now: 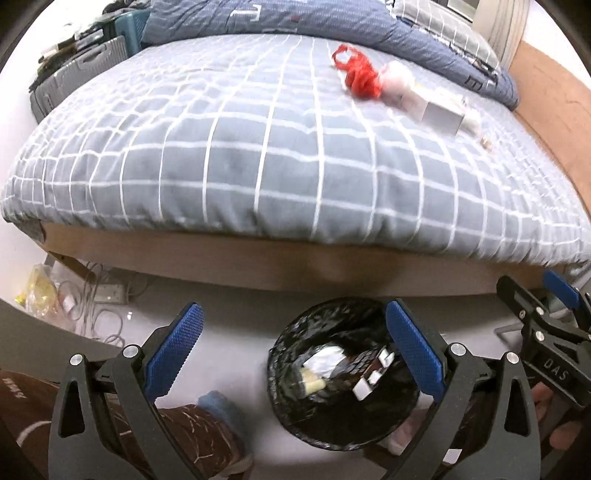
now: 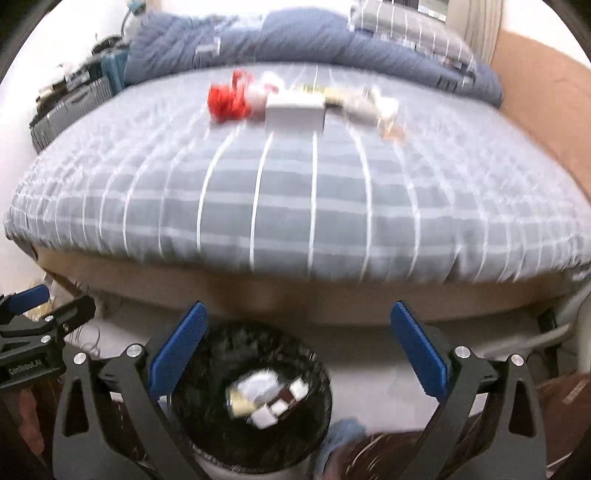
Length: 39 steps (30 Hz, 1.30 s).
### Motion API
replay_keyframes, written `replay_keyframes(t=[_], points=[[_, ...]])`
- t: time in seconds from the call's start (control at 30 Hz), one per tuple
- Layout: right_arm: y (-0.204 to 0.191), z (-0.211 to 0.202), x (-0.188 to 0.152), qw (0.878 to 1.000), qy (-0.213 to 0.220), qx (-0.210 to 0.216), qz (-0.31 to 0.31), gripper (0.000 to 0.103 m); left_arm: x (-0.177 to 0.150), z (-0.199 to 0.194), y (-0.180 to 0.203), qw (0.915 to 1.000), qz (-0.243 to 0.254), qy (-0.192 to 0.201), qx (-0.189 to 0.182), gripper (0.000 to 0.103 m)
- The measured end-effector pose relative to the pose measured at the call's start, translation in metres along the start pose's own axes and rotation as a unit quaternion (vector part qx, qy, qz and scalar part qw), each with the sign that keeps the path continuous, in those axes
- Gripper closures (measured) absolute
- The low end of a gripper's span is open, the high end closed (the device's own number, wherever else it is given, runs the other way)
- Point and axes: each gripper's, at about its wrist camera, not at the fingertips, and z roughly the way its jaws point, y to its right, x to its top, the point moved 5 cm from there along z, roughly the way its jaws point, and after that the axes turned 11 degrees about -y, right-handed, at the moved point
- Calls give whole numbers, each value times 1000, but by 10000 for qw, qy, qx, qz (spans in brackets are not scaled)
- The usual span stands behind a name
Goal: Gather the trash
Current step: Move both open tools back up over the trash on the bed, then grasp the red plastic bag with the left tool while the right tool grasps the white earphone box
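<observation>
Trash on the bed: a crumpled red plastic bag (image 1: 357, 75) lies on the far part of the grey checked bedsheet (image 1: 236, 155), touching a bunched white wrapper (image 1: 395, 79) at its right. Just beside these lies a white rectangular box (image 1: 439, 115), flat on the sheet, with one end face turned toward the left wrist camera. In the right wrist view the same group appears blurred: the red plastic bag (image 2: 227, 99), the white rectangular box (image 2: 294, 110), and further pale scraps (image 2: 380, 105) trailing to the right, their kind not readable.

Trash already collected: a round bin lined with a glossy black bag (image 1: 343, 373) stands on the pale floor in front of the wooden bed frame (image 1: 295, 273). Inside it lie a silvery crumpled piece, a yellowish piece and several small white blocks (image 1: 371, 380).

Grippers: the left gripper (image 1: 293, 347) hangs above the floor with its blue pads spread wide and nothing between them; its right finger overlaps the bin's rim in the picture. The right gripper (image 2: 299, 350) is likewise spread wide and empty, over the bin (image 2: 255, 402).

Surroundings: a folded blue quilt (image 1: 295, 18) lies at the head of the bed; a grey suitcase (image 1: 85, 70) stands at the far left; tangled cables (image 1: 96, 302) lie on the floor.
</observation>
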Motion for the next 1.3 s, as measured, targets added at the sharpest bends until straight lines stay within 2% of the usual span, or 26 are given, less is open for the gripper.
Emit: replay_keyframes(t=[0.2, 0.37, 0.6, 0.9, 1.1, 1.3], points=[[11, -22, 29, 9990, 436, -84, 17, 7, 27, -23, 21, 9996, 129, 240, -93, 6], [24, -26, 58, 9981, 606, -86, 58, 7, 52, -24, 32, 9993, 174, 293, -169, 6], [34, -15, 108, 9973, 715, -105, 109, 7, 112, -21, 45, 9983, 308, 470, -120, 6], [26, 27, 178, 9977, 661, -157, 54, 7, 210, 17, 51, 9978, 319, 572, -41, 6], [15, 60, 197, 9991, 431, -50, 11, 7, 253, 40, 56, 9981, 404, 441, -164, 6], [-6, 78, 209, 9989, 365, -67, -276, 7, 280, 61, 63, 9975, 591, 371, -82, 6]])
